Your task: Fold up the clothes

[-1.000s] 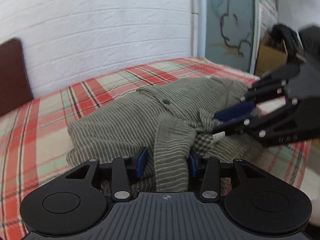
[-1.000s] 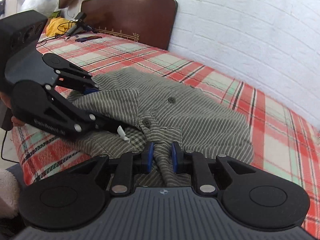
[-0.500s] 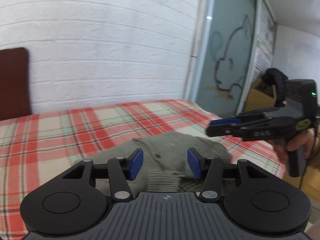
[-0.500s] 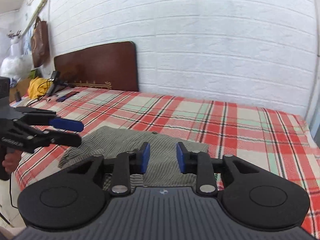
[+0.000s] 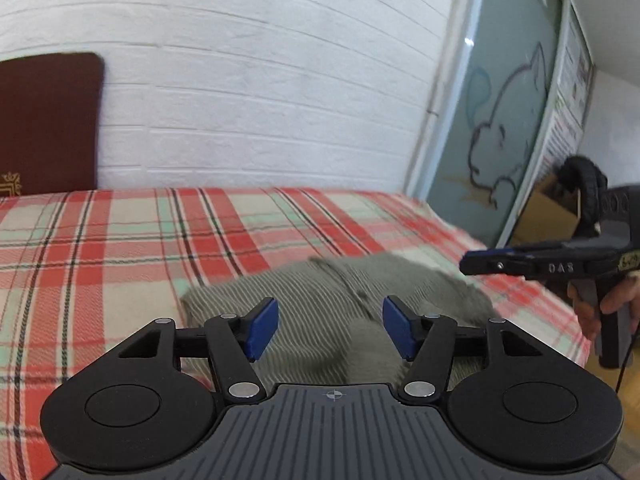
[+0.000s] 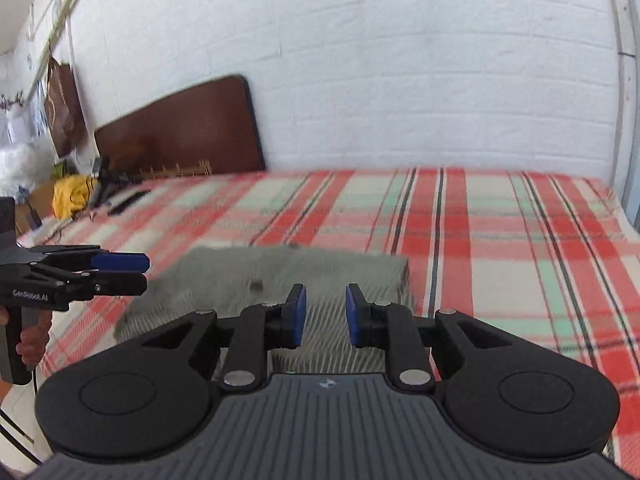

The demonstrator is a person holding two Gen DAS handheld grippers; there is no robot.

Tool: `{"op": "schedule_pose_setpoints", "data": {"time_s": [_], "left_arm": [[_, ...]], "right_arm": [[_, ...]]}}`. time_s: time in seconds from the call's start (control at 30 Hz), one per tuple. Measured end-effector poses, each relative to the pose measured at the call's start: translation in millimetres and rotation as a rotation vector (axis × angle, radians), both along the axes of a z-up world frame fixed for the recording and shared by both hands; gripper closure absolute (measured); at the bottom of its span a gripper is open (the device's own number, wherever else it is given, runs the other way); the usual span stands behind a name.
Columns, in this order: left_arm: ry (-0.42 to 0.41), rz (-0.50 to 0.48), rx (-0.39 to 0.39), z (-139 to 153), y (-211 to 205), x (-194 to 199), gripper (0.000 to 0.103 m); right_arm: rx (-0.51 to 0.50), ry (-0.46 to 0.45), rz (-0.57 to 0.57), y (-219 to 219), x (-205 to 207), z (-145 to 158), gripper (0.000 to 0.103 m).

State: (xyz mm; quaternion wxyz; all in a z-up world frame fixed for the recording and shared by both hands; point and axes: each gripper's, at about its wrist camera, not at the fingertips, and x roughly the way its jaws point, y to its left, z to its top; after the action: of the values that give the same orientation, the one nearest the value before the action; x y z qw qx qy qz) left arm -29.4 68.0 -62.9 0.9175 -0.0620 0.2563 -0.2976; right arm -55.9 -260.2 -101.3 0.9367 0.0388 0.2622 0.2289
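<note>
A grey striped shirt (image 5: 328,292) lies folded in a compact bundle on the red plaid bed sheet (image 5: 120,240). My left gripper (image 5: 330,328) hovers above the bundle's near edge; its jaws are opening and nothing is between the blue pads. In the right wrist view the same shirt (image 6: 280,276) lies flat on the sheet (image 6: 500,240). My right gripper (image 6: 326,316) floats over its near side, open by a narrow gap that holds nothing. Each gripper shows in the other's view: the right one (image 5: 480,266) at the right edge, the left one (image 6: 136,272) at the left edge.
A brown headboard (image 6: 180,128) stands against the white brick wall (image 5: 240,100). A glass door with a cartoon drawing (image 5: 500,120) and a cardboard box (image 5: 548,216) are past the bed's right end. A yellow item with cables (image 6: 72,196) lies by the headboard.
Both grippers let go of the shirt fabric they pinched, then rose and drew back from it. The left jaws spread wider. The shirt stays on the bed.
</note>
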Motion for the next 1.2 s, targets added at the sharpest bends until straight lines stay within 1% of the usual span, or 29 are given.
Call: {"op": "schedule_pose_setpoints", "data": {"time_s": [0.1,0.13,0.23,0.3,0.33,0.4,0.47,0.53,0.57,0.6,0.63,0.67,0.7,0.8,0.87,0.93,1.0,1.03,1.07,1.17,1.2], "left_arm": [[0.060,-0.021,-0.048,-4.5,-0.2,30.7,0.032],[0.078,-0.021,-0.053,-8.0,-2.1,40.6,0.032],[0.153,0.013,-0.019,-29.3,-8.2,65.3,0.032],[0.210,0.010,-0.012,-45.1,-7.1,70.9,0.032],[0.221,0.002,-0.002,-51.6,-7.5,70.4,0.032],[0.204,-0.006,0.025,-60.7,-8.0,64.8,0.032],[0.192,0.006,0.017,-58.0,-4.7,60.7,0.032],[0.175,0.058,-0.029,-46.4,7.8,53.0,0.031],[0.162,0.090,-0.057,-39.3,15.7,48.2,0.029],[0.150,0.123,-0.085,-32.2,23.6,43.4,0.026],[0.145,0.157,-0.102,-26.6,31.6,38.7,0.022],[0.163,0.181,-0.110,-24.8,40.1,34.9,0.021],[0.199,0.189,-0.129,-25.5,48.7,32.5,0.021],[0.337,0.190,-0.211,-38.4,68.0,30.9,0.021],[0.413,0.217,-0.269,-51.4,77.9,33.2,0.021],[0.483,0.237,-0.356,-64.3,88.3,39.0,0.021],[0.549,0.217,-0.462,-75.3,93.6,48.8,0.019],[0.566,0.207,-0.488,-79.0,93.4,53.2,0.018],[0.576,0.206,-0.492,-81.8,91.6,58.2,0.018],[0.568,0.183,-0.442,-84.7,79.4,73.5,0.018],[0.566,0.170,-0.432,-85.3,75.1,78.0,0.018]], "right_arm": [[0.006,0.023,0.006,4.4,21.9,-2.3,0.078],[0.012,0.039,0.012,6.9,29.2,-5.7,0.078],[0.018,0.098,0.015,13.8,50.0,-21.5,0.079],[0.008,0.144,0.015,16.4,59.9,-35.6,0.078],[0.005,0.172,0.017,17.0,62.0,-43.7,0.078],[0.001,0.198,0.026,18.1,62.2,-53.7,0.079],[0.003,0.211,0.034,18.2,61.6,-56.8,0.078],[0.031,0.205,0.032,12.9,60.2,-45.6,0.076],[0.062,0.198,0.028,6.9,59.0,-37.9,0.069],[0.093,0.191,0.024,0.8,57.7,-30.1,0.055],[0.125,0.210,0.019,-6.7,58.2,-27.1,0.047],[0.157,0.247,0.014,-15.2,59.8,-27.0,0.035],[0.190,0.283,0.009,-23.8,61.4,-27.0,0.029],[0.287,0.392,-0.006,-49.3,66.2,-26.8,0.024],[0.358,0.510,-0.022,-62.2,71.2,-37.2,0.022],[0.418,0.600,-0.034,-71.5,75.7,-47.5,0.022],[0.467,0.674,-0.042,-79.0,80.4,-56.5,0.021],[0.479,0.700,-0.043,-80.4,83.0,-59.9,0.021],[0.482,0.723,-0.046,-80.6,85.8,-63.1,0.020],[0.473,0.782,-0.029,-75.2,93.8,-74.8,0.020],[0.477,0.783,-0.023,-72.7,94.8,-77.5,0.020]]}}
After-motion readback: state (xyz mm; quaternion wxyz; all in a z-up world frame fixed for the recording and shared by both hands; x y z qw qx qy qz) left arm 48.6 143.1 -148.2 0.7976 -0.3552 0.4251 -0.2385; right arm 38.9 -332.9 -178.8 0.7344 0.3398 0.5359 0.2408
